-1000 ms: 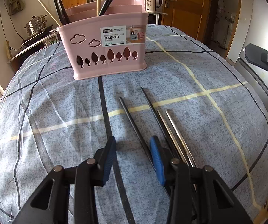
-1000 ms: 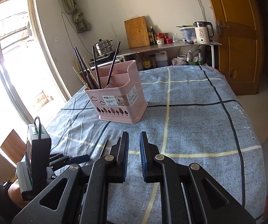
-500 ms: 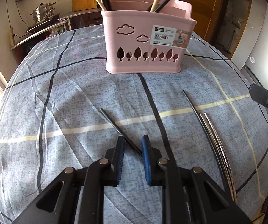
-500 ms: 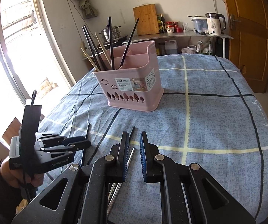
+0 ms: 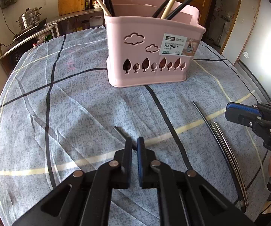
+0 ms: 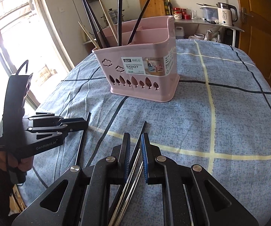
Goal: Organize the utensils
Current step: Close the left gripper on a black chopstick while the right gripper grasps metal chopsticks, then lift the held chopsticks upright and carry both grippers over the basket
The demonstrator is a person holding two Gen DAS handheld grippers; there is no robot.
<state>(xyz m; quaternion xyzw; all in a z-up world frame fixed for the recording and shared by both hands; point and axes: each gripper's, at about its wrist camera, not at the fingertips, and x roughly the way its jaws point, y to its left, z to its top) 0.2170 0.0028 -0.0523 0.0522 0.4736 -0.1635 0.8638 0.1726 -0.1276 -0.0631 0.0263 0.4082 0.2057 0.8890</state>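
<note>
A pink chopstick basket [image 5: 150, 56] [image 6: 141, 69] stands on the blue checked cloth with several chopsticks upright in it. My left gripper [image 5: 134, 143] is shut on one black chopstick [image 5: 123, 134], whose tip sticks out ahead of the jaws; it also shows in the right wrist view [image 6: 82, 137]. My right gripper [image 6: 134, 139] is slightly open, with a black chopstick [image 6: 142, 131] and two silver chopsticks [image 6: 133, 169] lying between and under its fingers. These lie on the cloth at the right in the left wrist view [image 5: 226, 150], next to the right gripper [image 5: 235, 111].
The table's cloth [image 5: 69, 113] is wrinkled on the left. A counter with a steel pot [image 5: 29, 18], cutting board [image 6: 150, 1] and kettle [image 6: 225, 13] stands behind the table. A window is at the left, a wooden door [image 6: 259, 18] at the right.
My left gripper has closed on the black chopstick and moved nearer the basket. My right gripper has come down over the three other chopsticks and opened a little.
</note>
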